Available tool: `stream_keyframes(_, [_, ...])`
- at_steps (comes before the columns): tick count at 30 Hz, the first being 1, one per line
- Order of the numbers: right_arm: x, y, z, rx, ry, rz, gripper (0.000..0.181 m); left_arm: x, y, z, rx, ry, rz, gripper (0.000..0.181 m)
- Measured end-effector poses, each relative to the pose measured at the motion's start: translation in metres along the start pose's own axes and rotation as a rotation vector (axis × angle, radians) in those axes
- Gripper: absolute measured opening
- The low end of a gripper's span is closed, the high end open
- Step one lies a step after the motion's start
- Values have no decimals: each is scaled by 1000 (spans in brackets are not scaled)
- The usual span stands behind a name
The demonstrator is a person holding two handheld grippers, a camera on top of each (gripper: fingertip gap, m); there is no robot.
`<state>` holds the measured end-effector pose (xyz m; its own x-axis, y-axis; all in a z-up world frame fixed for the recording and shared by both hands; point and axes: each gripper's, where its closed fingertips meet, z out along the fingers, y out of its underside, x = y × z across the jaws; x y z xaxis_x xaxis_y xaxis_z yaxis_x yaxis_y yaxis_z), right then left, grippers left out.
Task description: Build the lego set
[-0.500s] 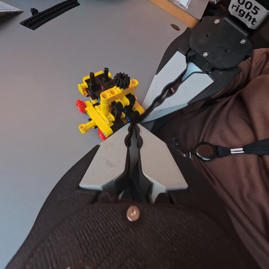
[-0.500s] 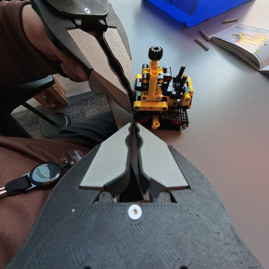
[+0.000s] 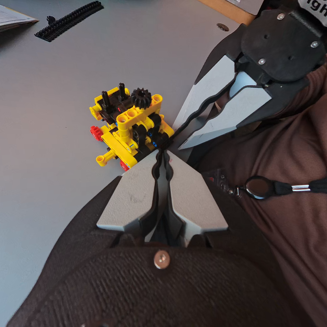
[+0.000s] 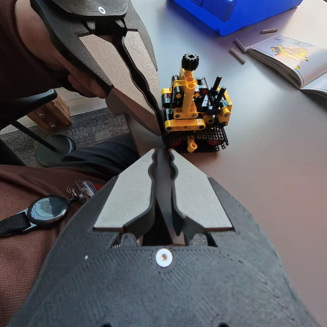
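Both grippers meet at the near corner of the lego model [image 3: 131, 127] on the bench [image 3: 44, 106].

We see the left gripper [image 3: 161, 151] clenched, tips together at the model's black track corner; whether it pinches the track we cannot tell. The right gripper [image 4: 163, 150] is also clenched, tips at the same corner from the other side, and again we cannot tell if anything is pinched. The model stands upright near the bench edge: yellow frame, red wheels, a black gear [image 4: 190, 61] on top of a yellow post. Well apart on the bench lie a loose black track strip [image 3: 69, 21], an open booklet [image 4: 290, 60], some short dark rods [image 4: 237, 53] and a blue bin [image 4: 235, 16].
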<state>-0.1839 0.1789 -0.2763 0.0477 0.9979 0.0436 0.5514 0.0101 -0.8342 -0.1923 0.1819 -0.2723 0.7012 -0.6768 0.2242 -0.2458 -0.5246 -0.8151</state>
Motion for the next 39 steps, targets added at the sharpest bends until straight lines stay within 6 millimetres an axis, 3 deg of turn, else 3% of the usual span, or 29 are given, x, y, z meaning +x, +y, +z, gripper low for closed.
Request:
stream_keyframes(9, [7, 1, 3, -41, 66, -67, 13, -1, -1, 0, 3, -8, -4, 0])
stream_keyframes(39, [11, 2, 10, -120, 14, -110, 17, -3, -1, 0, -1, -14, -14, 0])
